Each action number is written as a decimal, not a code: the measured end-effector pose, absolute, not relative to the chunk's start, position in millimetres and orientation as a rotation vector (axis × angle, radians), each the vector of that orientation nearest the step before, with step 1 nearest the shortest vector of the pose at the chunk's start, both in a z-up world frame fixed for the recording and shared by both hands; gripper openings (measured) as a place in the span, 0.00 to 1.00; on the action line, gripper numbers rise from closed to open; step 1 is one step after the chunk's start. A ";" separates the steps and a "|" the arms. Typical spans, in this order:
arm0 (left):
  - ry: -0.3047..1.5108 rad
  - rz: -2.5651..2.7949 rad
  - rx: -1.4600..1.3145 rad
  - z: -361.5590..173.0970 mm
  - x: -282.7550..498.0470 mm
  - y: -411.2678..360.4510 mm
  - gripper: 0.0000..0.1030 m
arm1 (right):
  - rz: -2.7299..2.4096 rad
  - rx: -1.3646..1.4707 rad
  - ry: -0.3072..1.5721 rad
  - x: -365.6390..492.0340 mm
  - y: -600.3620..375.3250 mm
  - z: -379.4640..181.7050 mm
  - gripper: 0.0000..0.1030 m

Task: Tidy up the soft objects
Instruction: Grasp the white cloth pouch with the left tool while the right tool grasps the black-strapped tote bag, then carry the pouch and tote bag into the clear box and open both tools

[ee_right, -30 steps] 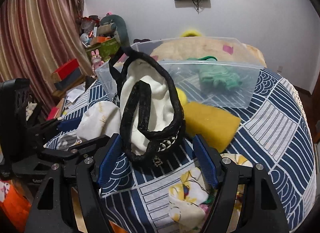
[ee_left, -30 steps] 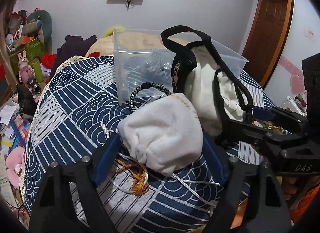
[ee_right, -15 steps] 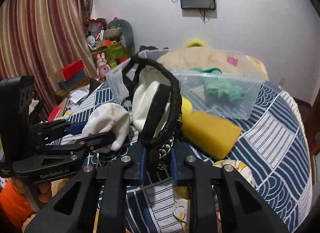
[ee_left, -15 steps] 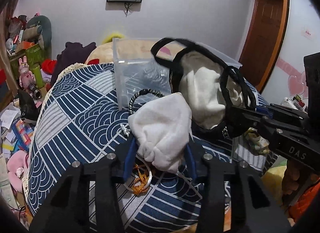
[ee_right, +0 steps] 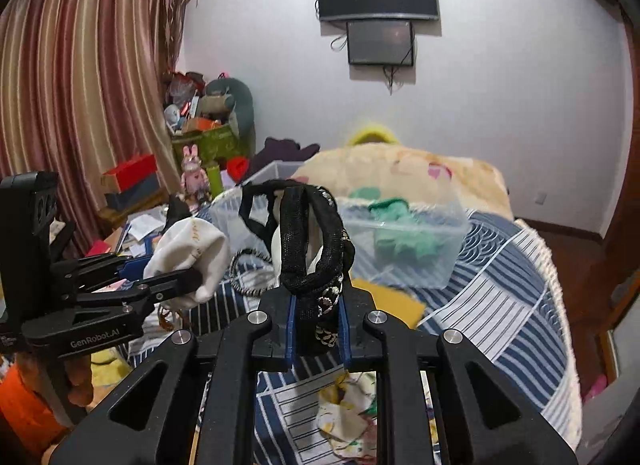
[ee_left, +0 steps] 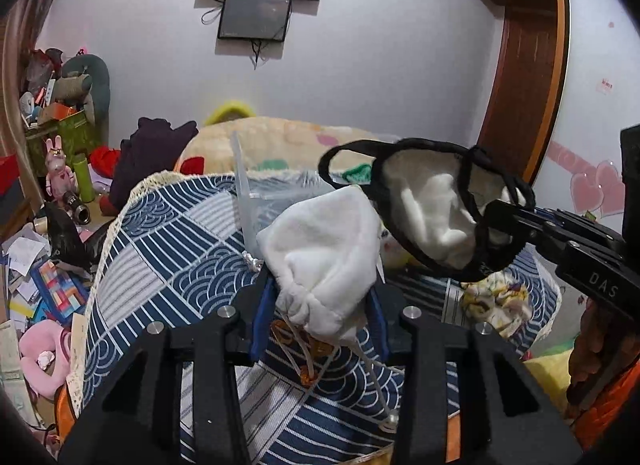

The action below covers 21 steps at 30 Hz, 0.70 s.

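My left gripper [ee_left: 318,305] is shut on a white drawstring pouch [ee_left: 324,249] and holds it above the blue patterned cloth [ee_left: 180,265]; its cords hang down. It also shows in the right wrist view [ee_right: 188,261]. My right gripper [ee_right: 318,329] is shut on a black mesh bag with white lining [ee_right: 308,233], lifted off the cloth; the bag shows in the left wrist view [ee_left: 436,217]. A clear plastic bin [ee_right: 400,241] with a green soft item [ee_right: 400,233] stands behind both.
A yellow sponge [ee_right: 392,301] and a black-and-white braided cord [ee_right: 250,269] lie before the bin. A floral cloth [ee_right: 348,421] lies near the front. A beige blanket [ee_right: 400,169] is behind the bin. Floor clutter [ee_left: 36,265] lies left.
Both grippers closed on their items and lifted them off the cloth: left with the white pouch, right with the black bag. Both views have risen.
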State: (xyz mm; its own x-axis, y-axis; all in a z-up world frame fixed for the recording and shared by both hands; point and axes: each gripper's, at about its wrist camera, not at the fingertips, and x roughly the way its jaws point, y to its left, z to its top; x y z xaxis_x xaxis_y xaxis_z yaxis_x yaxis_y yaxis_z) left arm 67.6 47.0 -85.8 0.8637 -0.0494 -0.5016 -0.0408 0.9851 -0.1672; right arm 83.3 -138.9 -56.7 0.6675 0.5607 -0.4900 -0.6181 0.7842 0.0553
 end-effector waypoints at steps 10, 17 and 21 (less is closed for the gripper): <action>0.449 -0.006 -0.214 -54.9 69.9 62.4 0.39 | 0.617 -0.095 0.418 84.6 -152.2 -27.9 0.14; 0.384 0.005 -0.194 -26.7 79.0 67.3 0.39 | 0.592 -0.078 0.362 96.9 -154.6 -8.6 0.14; 0.352 0.018 -0.179 -12.5 88.9 68.3 0.40 | 0.580 -0.081 0.338 104.4 -151.0 -2.4 0.14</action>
State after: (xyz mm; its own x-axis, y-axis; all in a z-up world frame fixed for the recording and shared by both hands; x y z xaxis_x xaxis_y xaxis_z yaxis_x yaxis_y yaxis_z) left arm 88.9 68.3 -12.5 0.9386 -0.0139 -0.3449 -0.0484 0.9840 -0.1713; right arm 104.4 -151.0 -2.4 0.7828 0.5239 -0.3358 -0.5502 0.8348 0.0196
